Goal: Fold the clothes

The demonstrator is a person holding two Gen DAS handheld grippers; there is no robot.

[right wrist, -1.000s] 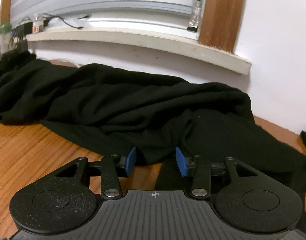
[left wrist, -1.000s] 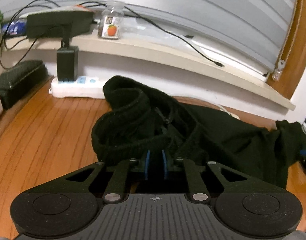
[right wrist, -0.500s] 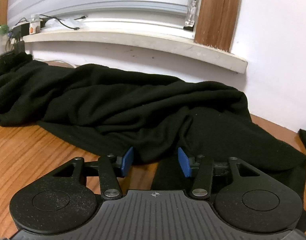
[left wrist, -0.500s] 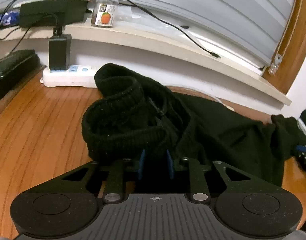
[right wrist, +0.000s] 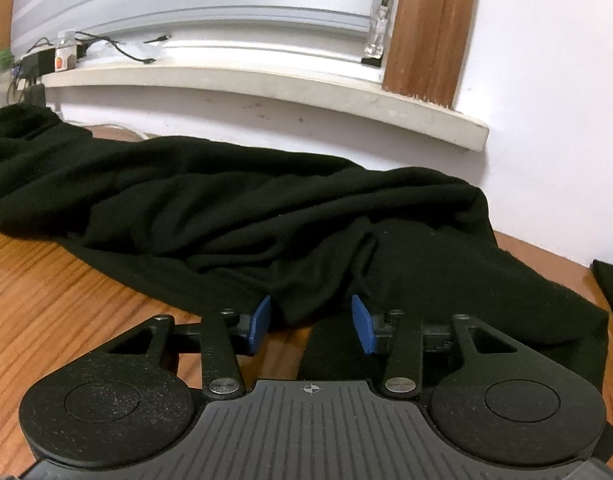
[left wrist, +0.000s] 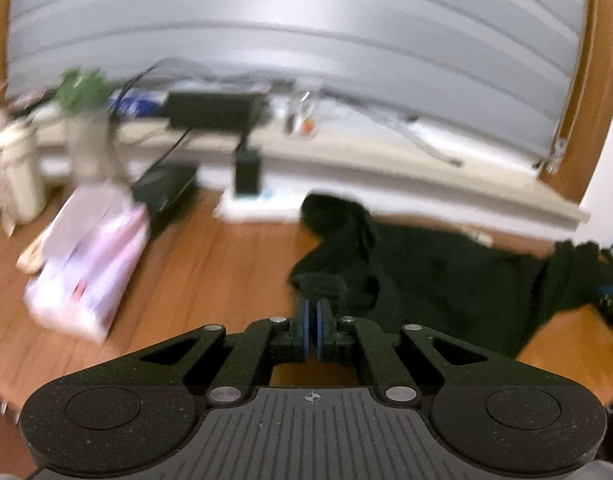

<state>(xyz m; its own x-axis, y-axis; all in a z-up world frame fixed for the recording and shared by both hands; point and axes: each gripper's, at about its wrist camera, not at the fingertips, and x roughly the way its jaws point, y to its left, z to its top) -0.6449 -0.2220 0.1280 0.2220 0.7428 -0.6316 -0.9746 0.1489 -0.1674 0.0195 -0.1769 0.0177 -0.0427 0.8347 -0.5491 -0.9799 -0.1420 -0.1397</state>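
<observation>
We see our right tool (right wrist: 311, 322) low over the wooden bench (right wrist: 66, 304), its blue pads (right wrist: 260, 322) apart with a fold of the black garment (right wrist: 234, 216) between them. Behind runs a white sill (right wrist: 266, 84) with a bottle (right wrist: 64, 56) far left.

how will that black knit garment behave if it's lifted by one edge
The black garment lies in soft folds, so it will probably hang floppy and sag. It sprawls across the wooden table, so the far end would likely drag behind.

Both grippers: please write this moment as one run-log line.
left gripper: shut on sweater cuff, pulling | right gripper: open, fabric edge between pads | table: sweater unfolded
</observation>
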